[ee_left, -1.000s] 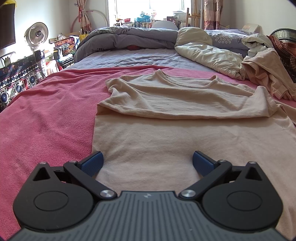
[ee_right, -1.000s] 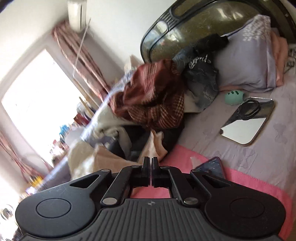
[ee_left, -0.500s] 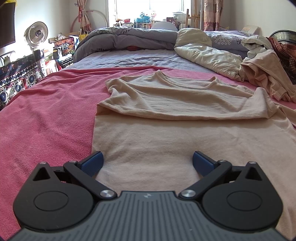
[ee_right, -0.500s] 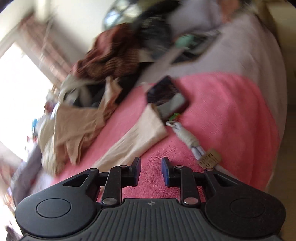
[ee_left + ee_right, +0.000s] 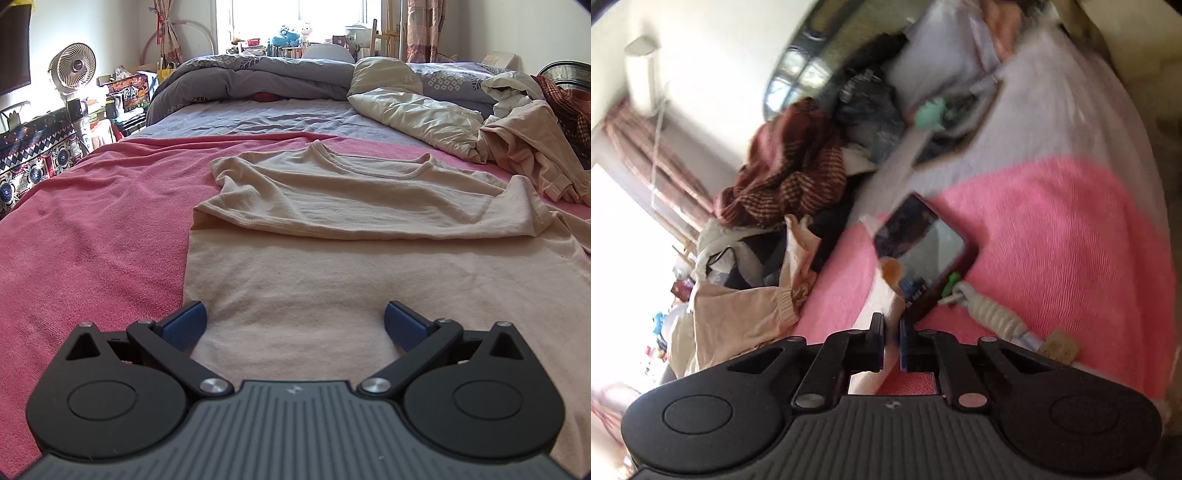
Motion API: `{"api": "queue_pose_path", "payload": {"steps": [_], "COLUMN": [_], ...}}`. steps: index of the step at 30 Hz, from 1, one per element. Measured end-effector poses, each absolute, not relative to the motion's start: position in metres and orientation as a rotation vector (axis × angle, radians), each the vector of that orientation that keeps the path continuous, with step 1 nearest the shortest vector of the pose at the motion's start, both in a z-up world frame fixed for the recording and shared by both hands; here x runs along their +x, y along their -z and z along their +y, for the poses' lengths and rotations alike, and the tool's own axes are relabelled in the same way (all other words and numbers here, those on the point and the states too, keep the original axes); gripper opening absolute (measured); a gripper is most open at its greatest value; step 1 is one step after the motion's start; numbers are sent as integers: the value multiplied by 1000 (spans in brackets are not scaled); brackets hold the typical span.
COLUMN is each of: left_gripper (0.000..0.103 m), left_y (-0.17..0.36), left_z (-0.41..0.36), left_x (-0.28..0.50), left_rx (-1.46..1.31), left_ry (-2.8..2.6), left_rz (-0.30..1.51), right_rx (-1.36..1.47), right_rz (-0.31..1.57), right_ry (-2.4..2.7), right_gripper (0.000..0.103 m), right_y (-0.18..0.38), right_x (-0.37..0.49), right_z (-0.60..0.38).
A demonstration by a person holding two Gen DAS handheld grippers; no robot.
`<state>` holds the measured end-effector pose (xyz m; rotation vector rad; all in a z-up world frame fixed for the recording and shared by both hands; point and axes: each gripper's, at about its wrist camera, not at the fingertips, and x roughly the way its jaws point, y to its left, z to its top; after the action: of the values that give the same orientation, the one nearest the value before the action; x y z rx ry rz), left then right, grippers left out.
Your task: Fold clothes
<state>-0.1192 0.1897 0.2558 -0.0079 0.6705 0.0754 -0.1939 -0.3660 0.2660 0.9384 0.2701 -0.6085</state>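
A beige T-shirt (image 5: pixel 351 236) lies on the pink blanket (image 5: pixel 92 236), its top part folded down toward me with the neckline at the far side. My left gripper (image 5: pixel 293 325) is open and empty, low over the shirt's near part. In the right wrist view, my right gripper (image 5: pixel 892 341) has its jaws closed to a narrow gap around a strip of the beige shirt's sleeve (image 5: pixel 886 302), which runs between the fingers. The view is blurred.
A phone (image 5: pixel 923 251) lies on the pink blanket (image 5: pixel 1052 240) just beyond the right gripper, with a keychain cord (image 5: pixel 993 314) beside it. A heap of clothes (image 5: pixel 524 136) and quilts (image 5: pixel 406 107) fills the far right. A fan (image 5: pixel 74 70) stands at left.
The right gripper swung down to the blanket, opened, then closed on the shirt's sleeve near the phone. The left gripper has stayed open in place over the shirt.
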Motion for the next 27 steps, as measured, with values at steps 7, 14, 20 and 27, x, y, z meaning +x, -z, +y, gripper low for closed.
{"api": "queue_pose_path", "payload": {"steps": [7,14,20,27], "left_gripper": [103,103,103,103], "left_y": [-256,-256,-256,-262], "left_z": [190,190,189,198], "left_x": [-120,-119,-120,-125], "left_rx": [-14,-14,-17,-67], "left_ry": [-72,-72,-71,-63], "left_rz": [667,667,665,648], "right_rx": [758,793,790,681], "right_rz": [337,279,358,315], "right_ry": [752,836,689,514], "right_gripper": [38,43,8,8], "right_y": [-261,-250,-268,-358], "right_x": [-190,-180,-167,-121], "right_z": [-340,-339,-338,-306]}}
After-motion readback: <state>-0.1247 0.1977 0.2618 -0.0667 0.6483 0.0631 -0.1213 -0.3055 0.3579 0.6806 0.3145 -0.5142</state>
